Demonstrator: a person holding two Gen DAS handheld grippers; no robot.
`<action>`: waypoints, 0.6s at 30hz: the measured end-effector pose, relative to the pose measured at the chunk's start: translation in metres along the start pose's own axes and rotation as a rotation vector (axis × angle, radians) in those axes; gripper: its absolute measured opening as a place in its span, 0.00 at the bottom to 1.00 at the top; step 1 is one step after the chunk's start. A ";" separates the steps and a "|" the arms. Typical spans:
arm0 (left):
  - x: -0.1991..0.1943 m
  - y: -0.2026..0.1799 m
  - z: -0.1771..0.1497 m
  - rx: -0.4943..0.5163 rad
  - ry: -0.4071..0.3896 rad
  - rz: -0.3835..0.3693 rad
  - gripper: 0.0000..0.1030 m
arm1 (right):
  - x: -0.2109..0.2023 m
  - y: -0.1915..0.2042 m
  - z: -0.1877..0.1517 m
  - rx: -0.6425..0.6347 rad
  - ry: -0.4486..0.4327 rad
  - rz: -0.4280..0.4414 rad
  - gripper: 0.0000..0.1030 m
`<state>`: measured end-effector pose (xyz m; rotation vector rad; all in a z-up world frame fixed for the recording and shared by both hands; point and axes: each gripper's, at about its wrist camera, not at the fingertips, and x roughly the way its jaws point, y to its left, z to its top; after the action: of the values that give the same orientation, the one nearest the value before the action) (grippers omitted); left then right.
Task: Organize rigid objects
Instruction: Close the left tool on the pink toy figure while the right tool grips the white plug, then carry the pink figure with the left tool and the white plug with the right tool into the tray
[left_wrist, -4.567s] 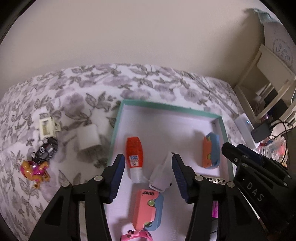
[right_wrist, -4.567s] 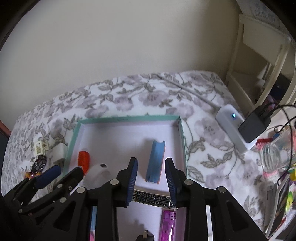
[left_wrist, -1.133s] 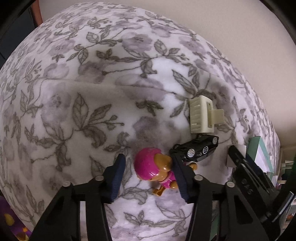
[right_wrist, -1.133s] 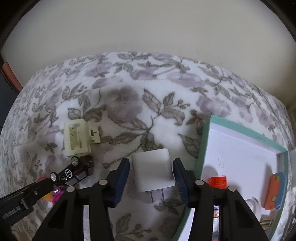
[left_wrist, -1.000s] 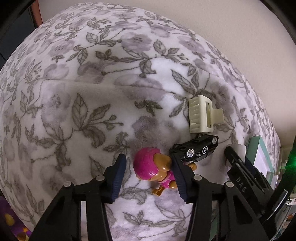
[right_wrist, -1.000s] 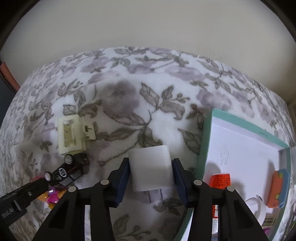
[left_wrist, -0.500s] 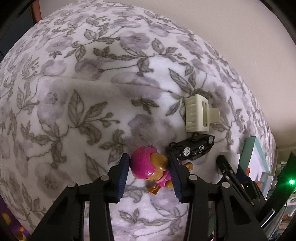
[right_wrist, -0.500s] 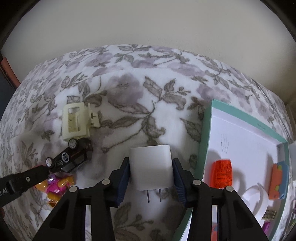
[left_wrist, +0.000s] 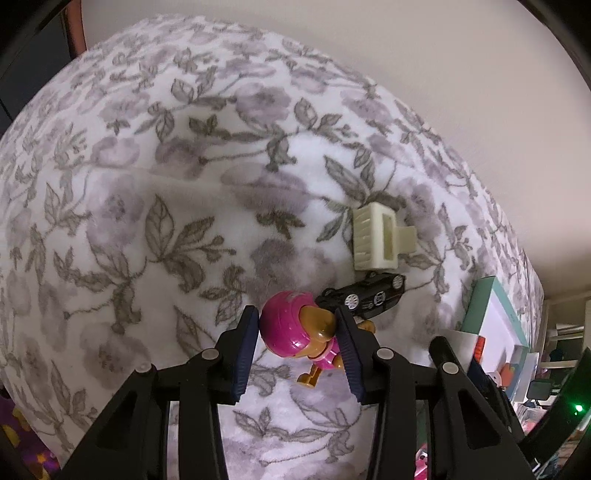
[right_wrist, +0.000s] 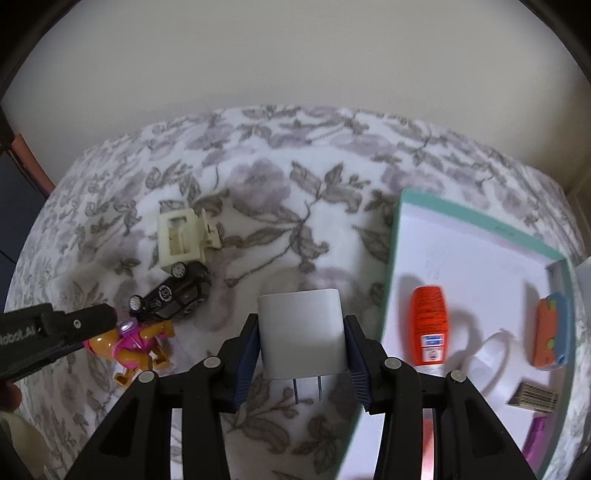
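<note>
- Between the left tongs (left_wrist: 300, 341), clamped at the round pink helmet: a pink-and-tan toy pup (left_wrist: 301, 334), body and legs hanging below and behind the pads, apparently raised off the floral blanket (left_wrist: 147, 184).
- Risk of slipping: curved, glossy helmet gripped across a small patch; likely to squirt out or pivot under a quick swing.
- Just ahead and right of those tongs, nearly touching the right pad: a black toy car (left_wrist: 369, 295) lying on its side. Could be nudged or dragged along if the tongs tilt forward.
- Beyond the car: a cream plastic clip (left_wrist: 376, 238), touching or almost touching it; not possible to tell which. Could shift with the car.
- Between the right tongs (right_wrist: 302, 350), clamped on both flat sides: a white plug adapter (right_wrist: 303, 332), prongs pointing back toward the handle, seemingly held clear of the blanket.
- Right of those tongs: a teal-rimmed tray (right_wrist: 397, 236), already holding an orange bottle (right_wrist: 428, 325), an orange-and-blue case (right_wrist: 552, 336) and other small items.
- Hazards on the way in: catching the raised near rim, or setting the adapter down on the bottle lying just inside.
- Both tongs close together beside the tray; collision likely if moved at once.
</note>
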<state>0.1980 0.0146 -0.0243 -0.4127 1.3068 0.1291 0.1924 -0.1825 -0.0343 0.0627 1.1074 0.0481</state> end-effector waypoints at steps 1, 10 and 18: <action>-0.004 -0.001 0.000 0.000 -0.009 -0.003 0.43 | -0.004 -0.001 0.001 0.002 -0.009 0.003 0.45; -0.048 -0.022 0.002 0.028 -0.134 -0.052 0.43 | -0.039 -0.023 0.009 0.019 -0.107 0.011 0.45; -0.073 -0.059 -0.006 0.088 -0.217 -0.180 0.43 | -0.075 -0.056 0.017 0.044 -0.187 -0.017 0.45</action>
<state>0.1922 -0.0314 0.0574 -0.4267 1.0528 -0.0341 0.1746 -0.2440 0.0364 0.0949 0.9220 0.0023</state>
